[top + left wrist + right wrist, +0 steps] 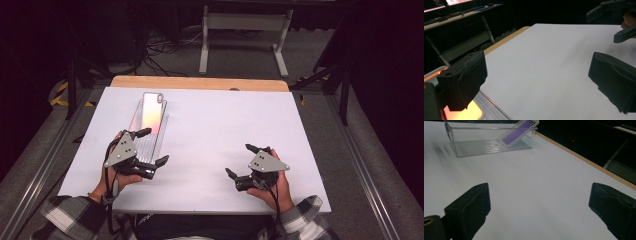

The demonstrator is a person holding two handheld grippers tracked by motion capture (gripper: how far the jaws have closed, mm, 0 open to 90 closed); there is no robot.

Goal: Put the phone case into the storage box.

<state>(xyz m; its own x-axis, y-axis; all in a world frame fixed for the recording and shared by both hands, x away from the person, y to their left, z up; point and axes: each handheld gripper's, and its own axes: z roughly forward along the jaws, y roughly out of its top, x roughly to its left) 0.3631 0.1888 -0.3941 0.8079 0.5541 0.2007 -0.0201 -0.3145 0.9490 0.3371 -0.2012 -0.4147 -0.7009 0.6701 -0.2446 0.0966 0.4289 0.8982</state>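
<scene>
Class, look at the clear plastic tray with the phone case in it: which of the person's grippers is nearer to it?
Left. The left gripper sits open at the near end of the tray. The right gripper, also open, rests well off to the tray's right on the white table.

white table, grey floor, metal stand

Overhead light falls bright and even on the white table; surroundings drop to near black. Grippers cast only faint, soft shadows. The phone glows orange-pink with glare in the high view. Gripper views: near jaws soft and out of focus, slight motion smear at left edge of the right gripper view.
</scene>
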